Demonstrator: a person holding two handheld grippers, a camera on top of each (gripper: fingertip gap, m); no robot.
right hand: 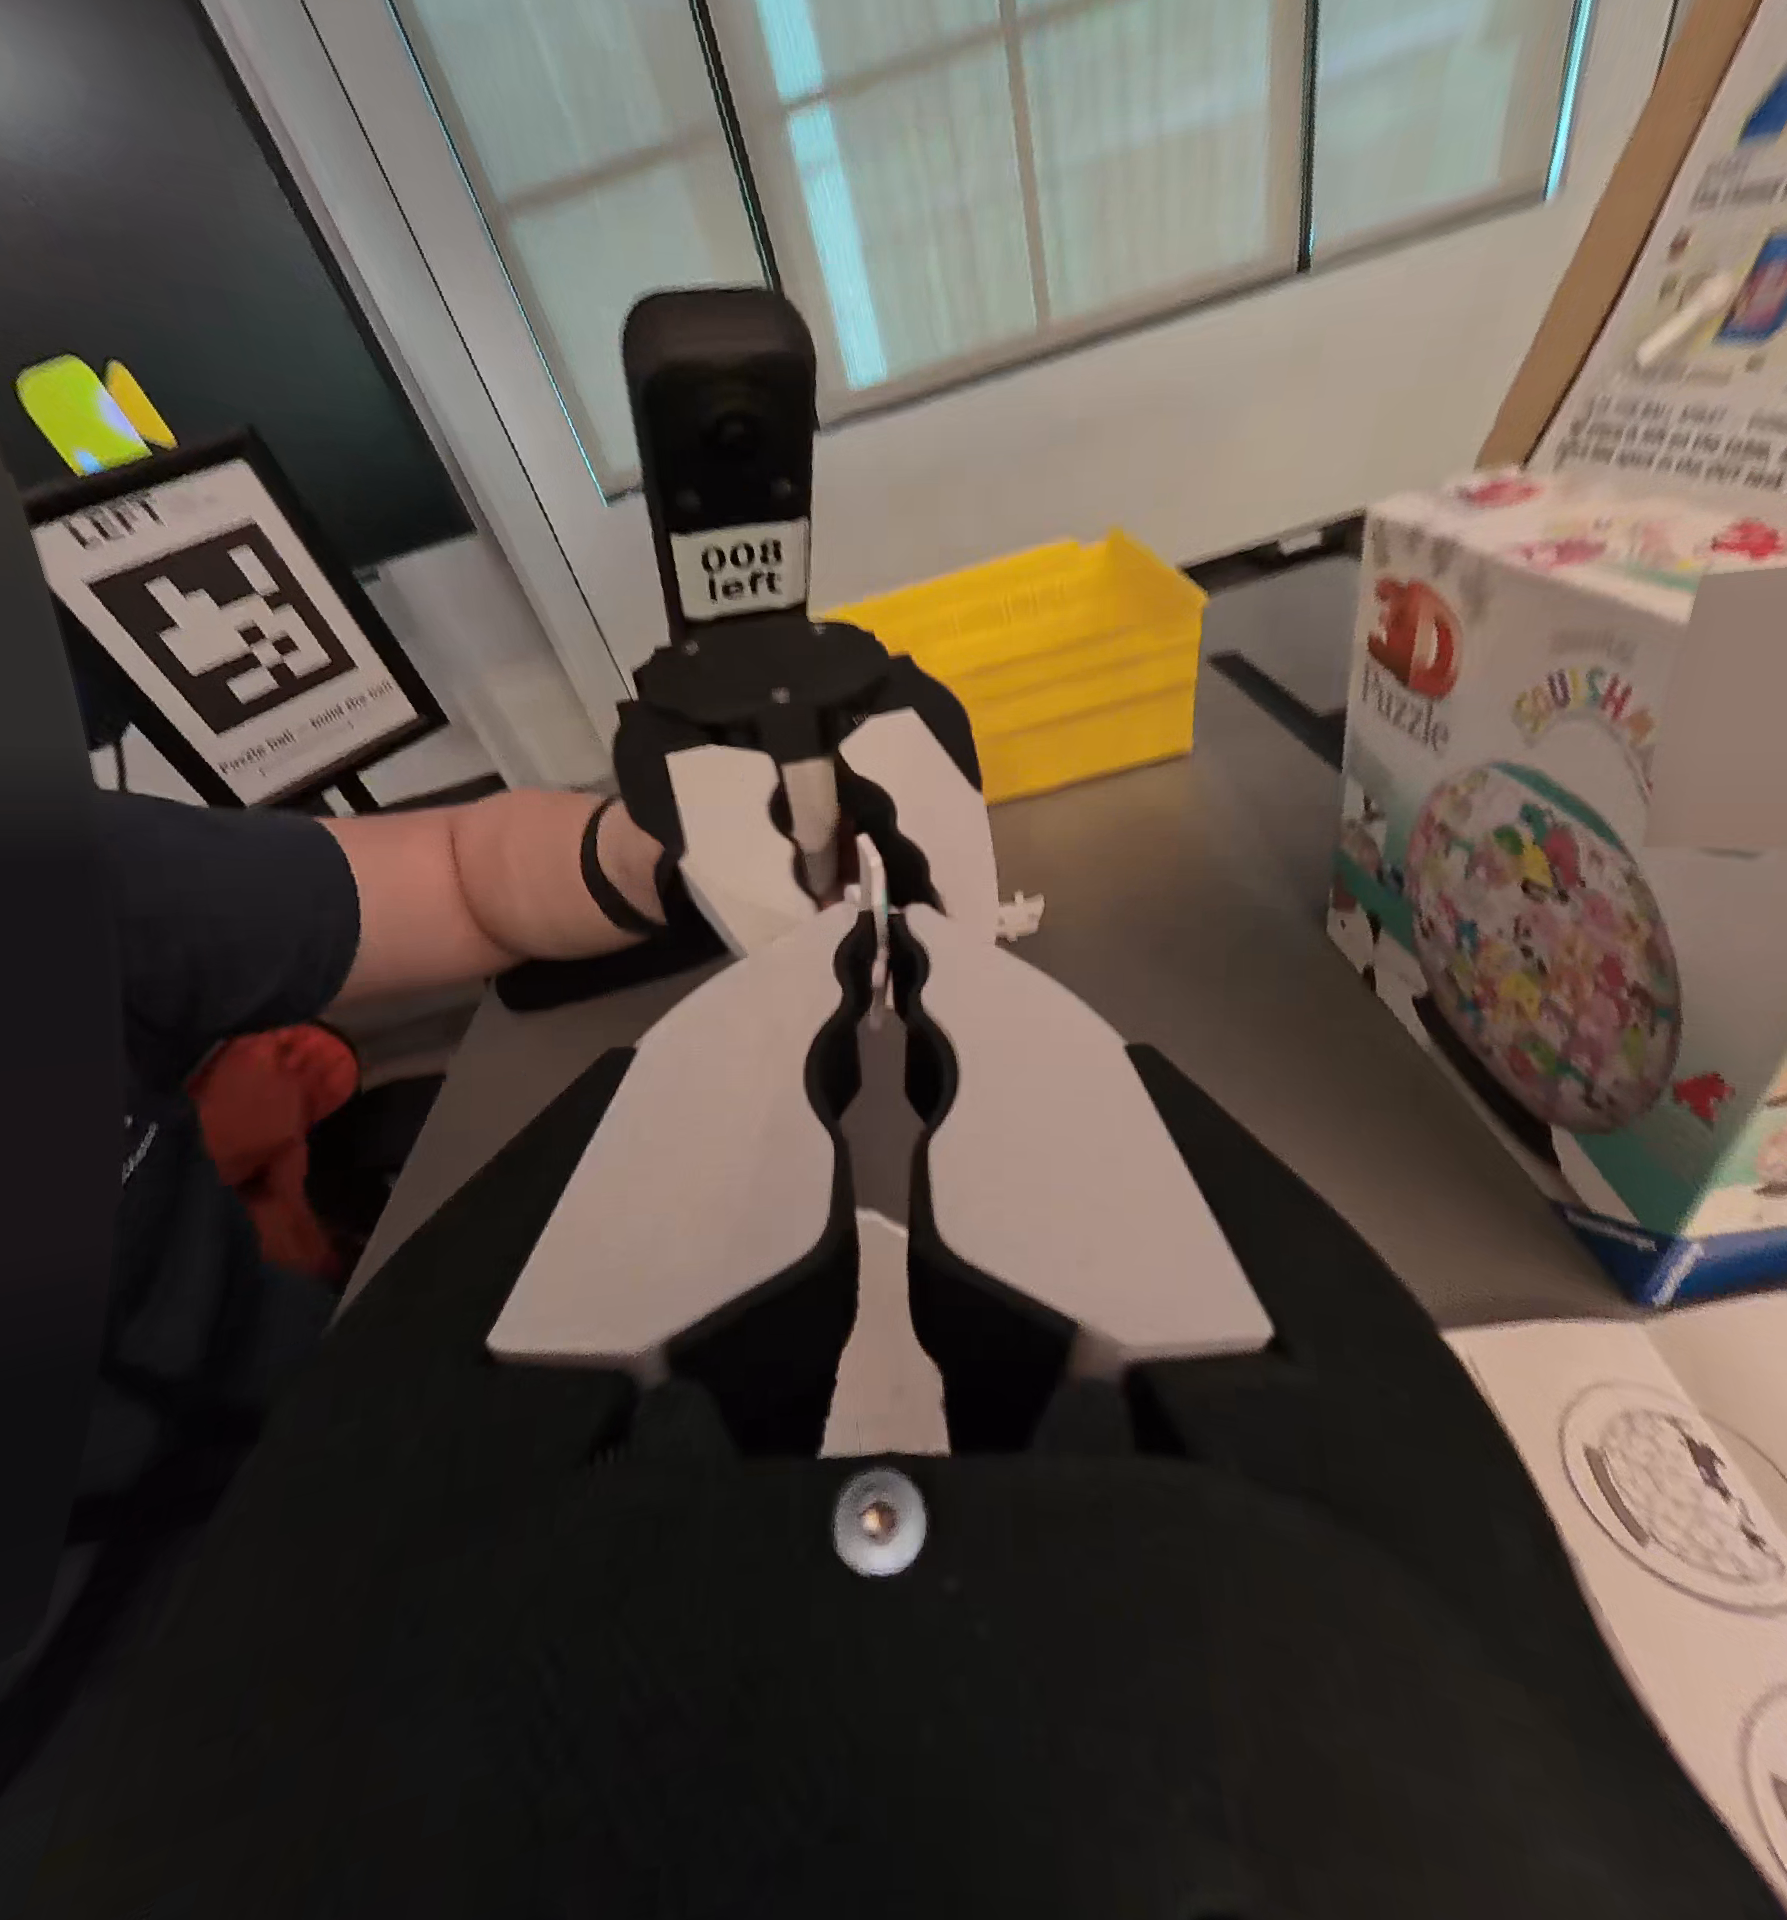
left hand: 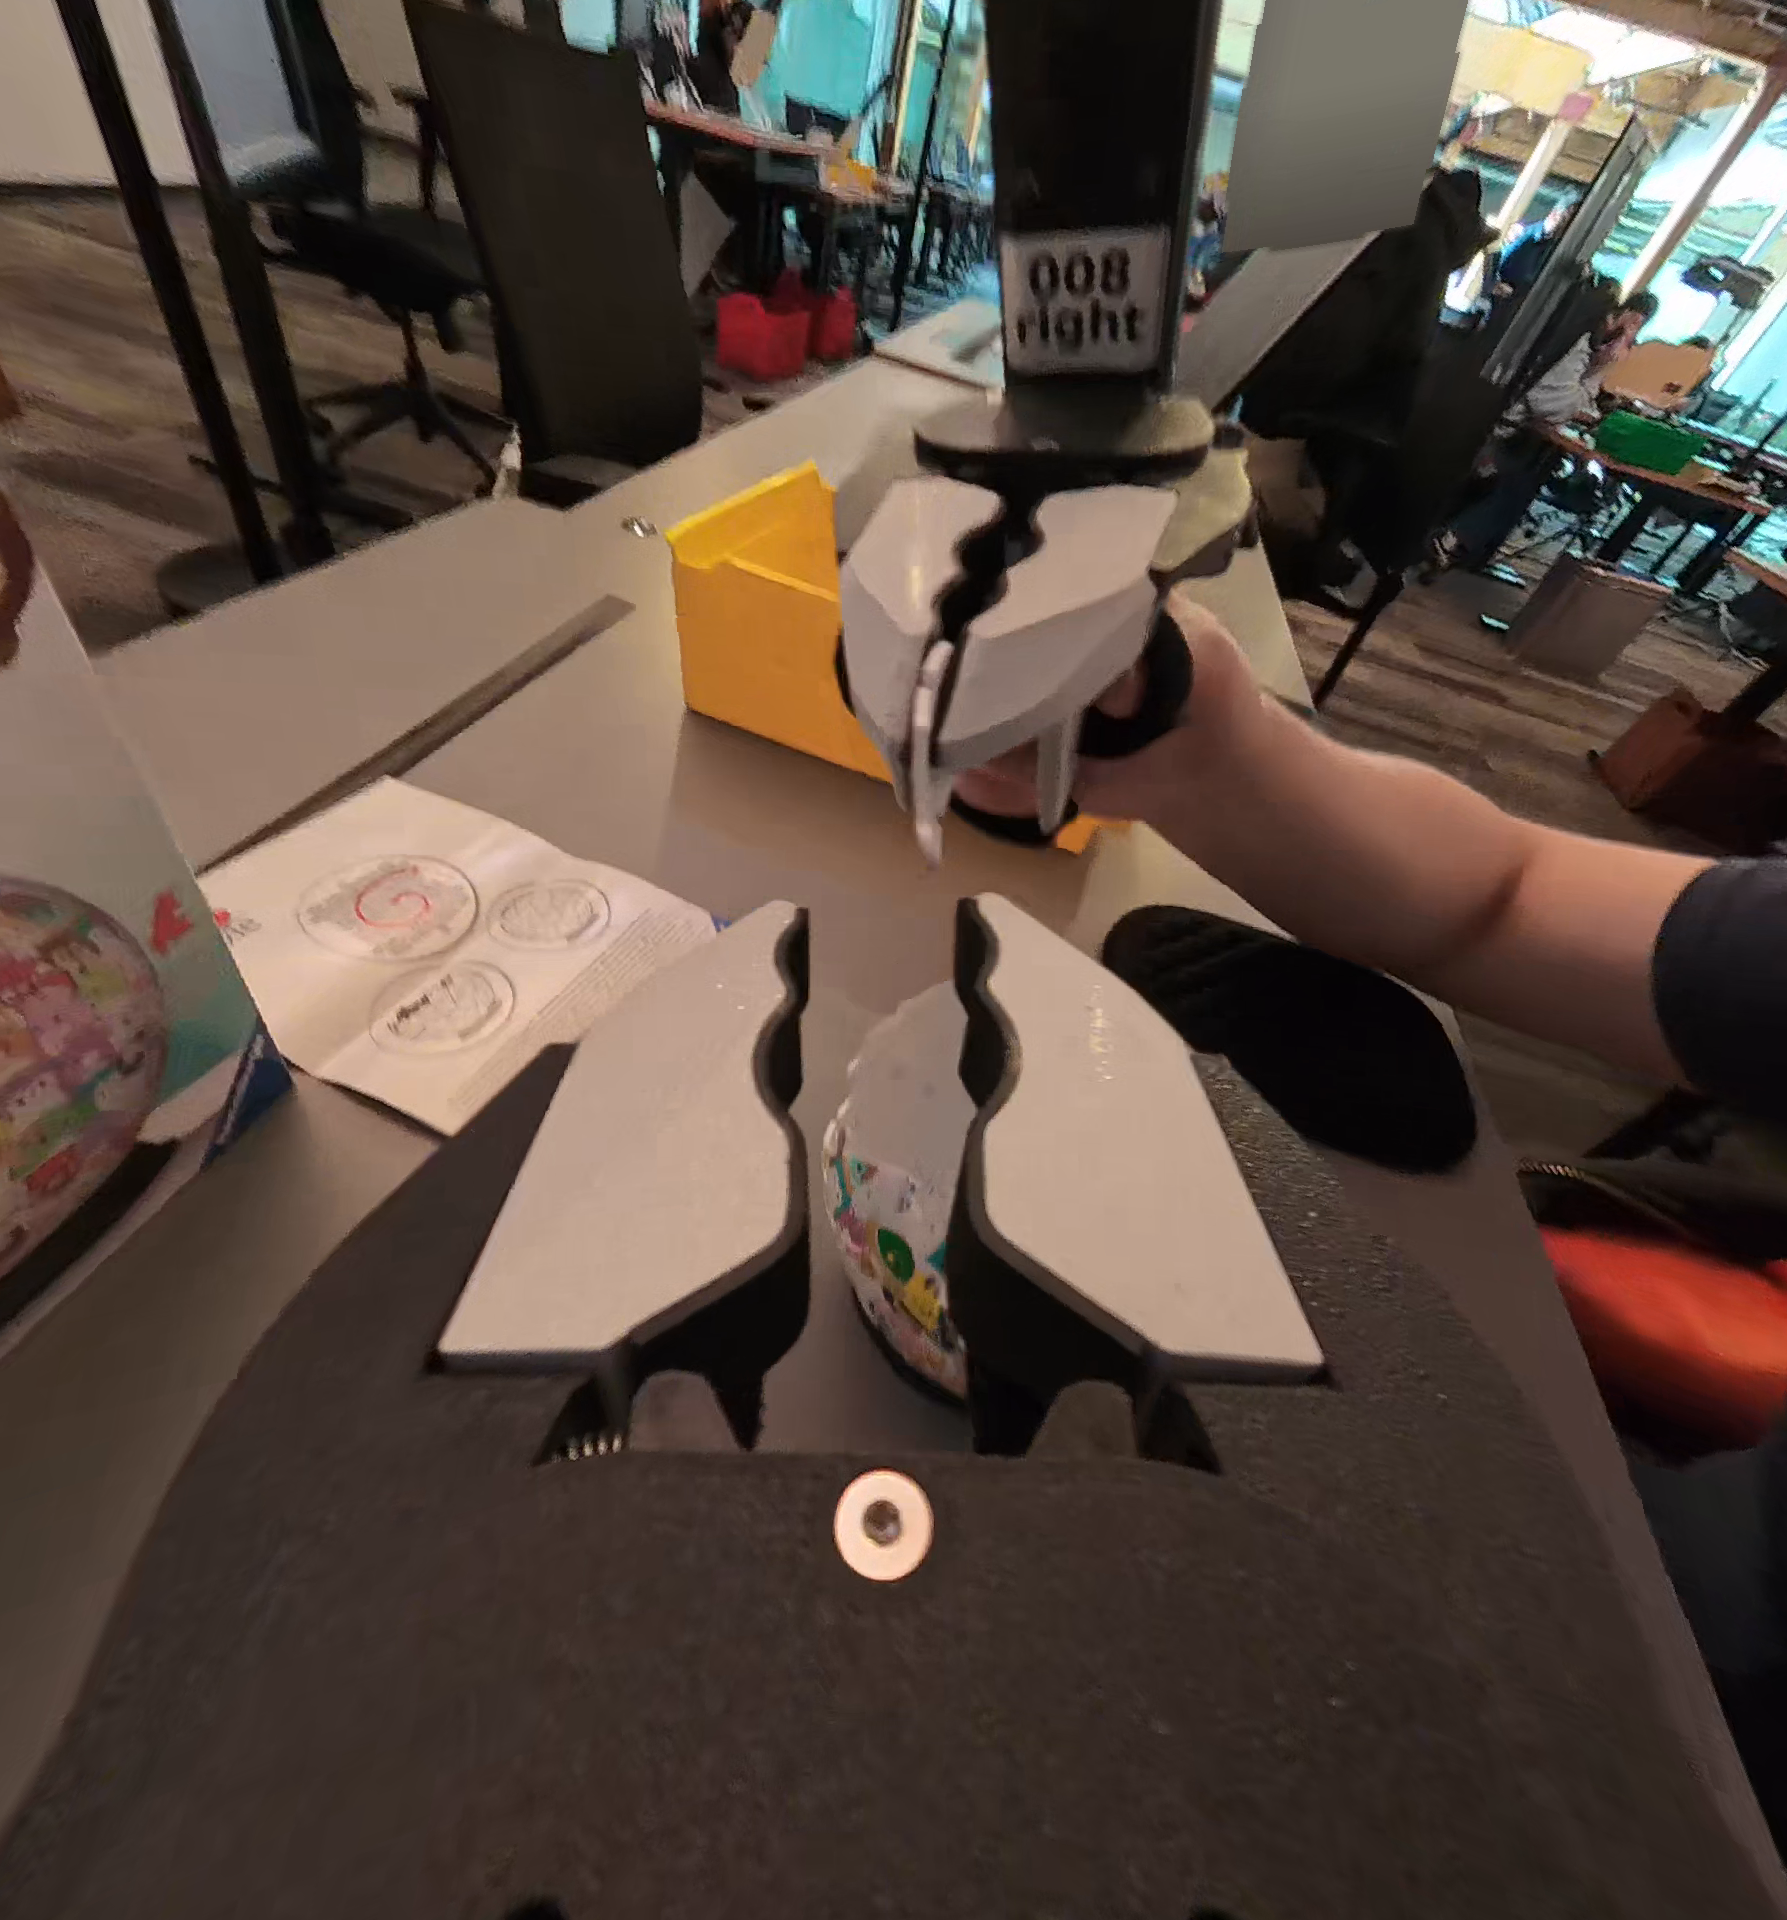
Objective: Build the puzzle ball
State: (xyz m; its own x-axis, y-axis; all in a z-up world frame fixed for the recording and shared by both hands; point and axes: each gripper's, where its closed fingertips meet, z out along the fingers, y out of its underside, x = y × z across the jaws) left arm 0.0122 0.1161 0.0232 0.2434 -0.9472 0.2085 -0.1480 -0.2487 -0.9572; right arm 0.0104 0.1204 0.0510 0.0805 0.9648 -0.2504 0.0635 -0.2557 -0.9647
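The curved puzzle ball section (left hand: 894,1195) is gripped between the left tongs (left hand: 881,935) above the grey surface (left hand: 577,665). A thin puzzle piece (left hand: 928,748) is clamped edge-on in the right tongs (left hand: 925,821), just beyond the section's top edge. The puzzle box (right hand: 1554,873), instruction sheet (left hand: 432,935) and yellow bin (left hand: 764,623) are set aside, with bare surface left between.

Your left tool (left hand: 881,940) has matt grey fingers (left hand: 660,1132) on rough black foam-like backing, gripping a glossy printed plastic ball section (left hand: 894,1226), above a smooth matt grey worktop (left hand: 556,665) with a creased paper sheet (left hand: 432,935) to its left.
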